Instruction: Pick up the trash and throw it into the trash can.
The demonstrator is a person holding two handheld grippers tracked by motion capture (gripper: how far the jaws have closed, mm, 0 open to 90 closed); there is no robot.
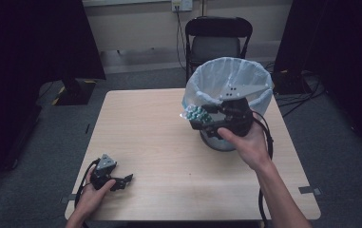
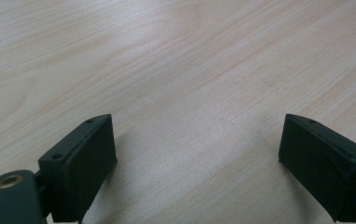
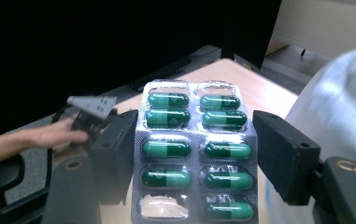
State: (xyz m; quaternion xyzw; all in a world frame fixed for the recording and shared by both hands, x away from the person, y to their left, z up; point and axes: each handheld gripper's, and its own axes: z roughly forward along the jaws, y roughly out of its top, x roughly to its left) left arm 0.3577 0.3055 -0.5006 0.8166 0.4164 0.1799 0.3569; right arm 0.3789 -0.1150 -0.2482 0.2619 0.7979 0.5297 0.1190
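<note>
At table's far right | right gripper [image 1: 198, 115] pinches blister pack [image 3: 195, 149] of green capsules by its side edges, raised beside lined bin [image 1: 228, 90], seemingly for dropping in | left gripper [image 1: 127, 179] spread, resting idle near left on table [image 1: 159, 156], clear of the work

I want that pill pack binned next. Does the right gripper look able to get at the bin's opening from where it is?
Probably yes: the right gripper holds the blister pack just beside the lined bin near rim level, with nothing between.
</note>
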